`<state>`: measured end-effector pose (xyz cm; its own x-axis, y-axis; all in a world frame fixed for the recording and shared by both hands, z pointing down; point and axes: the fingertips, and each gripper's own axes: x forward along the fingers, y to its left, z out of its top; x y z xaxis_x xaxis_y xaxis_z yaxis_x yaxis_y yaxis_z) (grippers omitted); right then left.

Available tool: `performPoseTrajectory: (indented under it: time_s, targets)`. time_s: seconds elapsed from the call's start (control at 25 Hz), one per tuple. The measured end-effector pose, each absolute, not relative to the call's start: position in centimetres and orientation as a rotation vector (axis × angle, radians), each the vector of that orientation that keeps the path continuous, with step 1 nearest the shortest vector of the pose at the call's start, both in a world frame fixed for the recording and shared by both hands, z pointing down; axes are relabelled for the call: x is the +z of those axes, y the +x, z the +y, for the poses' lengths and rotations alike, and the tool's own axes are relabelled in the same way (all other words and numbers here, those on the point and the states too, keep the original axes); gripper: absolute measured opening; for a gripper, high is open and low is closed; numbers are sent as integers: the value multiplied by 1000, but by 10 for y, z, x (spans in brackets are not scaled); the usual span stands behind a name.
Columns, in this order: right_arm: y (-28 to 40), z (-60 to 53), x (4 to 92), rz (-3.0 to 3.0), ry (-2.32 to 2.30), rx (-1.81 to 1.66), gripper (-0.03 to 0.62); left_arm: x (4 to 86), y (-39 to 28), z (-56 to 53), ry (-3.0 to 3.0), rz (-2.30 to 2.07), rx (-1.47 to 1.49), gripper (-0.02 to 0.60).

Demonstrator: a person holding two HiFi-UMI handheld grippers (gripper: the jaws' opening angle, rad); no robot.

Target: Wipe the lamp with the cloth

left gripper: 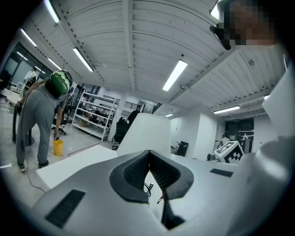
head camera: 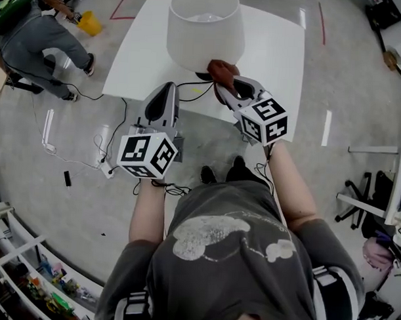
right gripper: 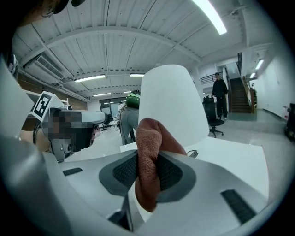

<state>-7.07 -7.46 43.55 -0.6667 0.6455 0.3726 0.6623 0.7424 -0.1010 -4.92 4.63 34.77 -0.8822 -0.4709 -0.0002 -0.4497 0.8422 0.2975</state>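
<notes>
Grey plastic right gripper (right gripper: 147, 173): its jaws are clamping a folded rust-brown terry cloth (right gripper: 150, 156), which is bulging up past the pads.
Grey plastic left gripper (left gripper: 148, 154): its jaws are meeting at the tips with nothing caught between them (only a bit of cable is showing through the gap lower down).
Way to the lamp: the white fabric lampshade (right gripper: 173, 106) is standing straight ahead of the cloth and rising above it. In the head view the cloth's tip is lying just beside the shade's lower rim. Whether it is touching, I cannot tell.
Long axis: the lamp is standing upright, so the wiping is probably going to run up the shade or around it.
Nearer hand: the right gripper is leading, while the left is hanging back near the table's front edge.
Lamp's look: the shade is tapering toward the top and showing plain white, with no marks that I can make out. Its base is hiding behind the cloth.
Where it stands: the lamp is sitting on a white square table (head camera: 277, 40), with a thin black cord (head camera: 190, 87) trailing beside it.
</notes>
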Motion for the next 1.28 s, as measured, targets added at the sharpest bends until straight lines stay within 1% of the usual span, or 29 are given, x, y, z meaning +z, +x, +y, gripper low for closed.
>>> performPoseTrajectory:
  time_s: [0.16, 0.32, 0.72, 0.96, 1.28]
  targets:
    - [-59, -83, 443, -2531, -1026, -65, 91, 354, -45, 40, 700, -2944, -441, 9]
    - [-53, -93, 431, -2540, -1054, -49, 91, 352, -37, 28, 680, -2941, -415, 9]
    - [-46, -100, 349, -2649, -1208, 2, 92, 320, -31, 11, 637, -3004, -334, 8]
    - [-58, -90, 309, -2715, -1259, -15, 91, 293, -40, 15, 662, -3070, -310, 9]
    - [-80, -46, 281, -2813, -1175, -66, 91, 274, -67, 52, 797, -3093, -322, 8]
